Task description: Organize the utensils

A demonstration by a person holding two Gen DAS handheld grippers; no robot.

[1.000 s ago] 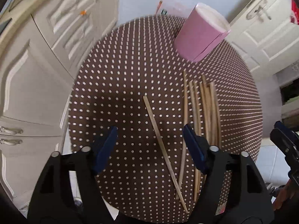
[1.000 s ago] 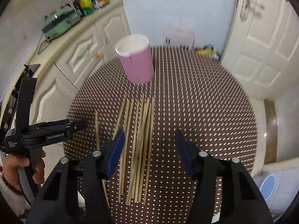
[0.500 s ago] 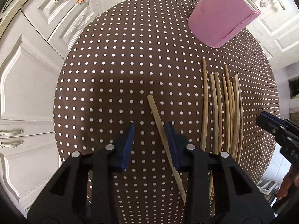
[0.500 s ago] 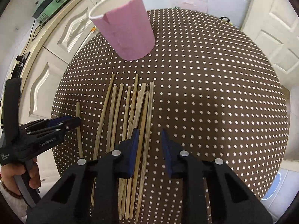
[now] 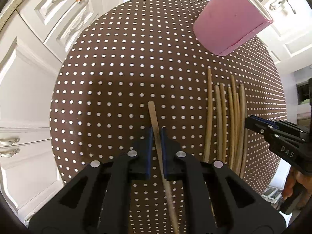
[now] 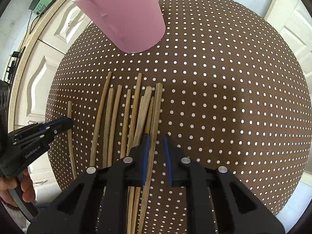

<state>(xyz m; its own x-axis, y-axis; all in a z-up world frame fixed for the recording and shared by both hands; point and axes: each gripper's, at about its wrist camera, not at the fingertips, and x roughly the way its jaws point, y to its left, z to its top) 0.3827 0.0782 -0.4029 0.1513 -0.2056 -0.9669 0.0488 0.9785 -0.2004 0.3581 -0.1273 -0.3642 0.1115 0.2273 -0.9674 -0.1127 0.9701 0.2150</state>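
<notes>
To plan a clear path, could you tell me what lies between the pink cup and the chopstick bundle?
Only bare dotted tablecloth separates pink cup and chopstick bundle; the right wrist view shows it.

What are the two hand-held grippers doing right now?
Left hand-held gripper: shut on the lone chopstick.
Right hand-held gripper: closing around the bundle's outermost chopstick, not yet clamped.

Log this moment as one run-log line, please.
left gripper: shut on lone chopstick | right gripper: closing, outermost chopstick of bundle between jaws | pink cup: upright on table
</notes>
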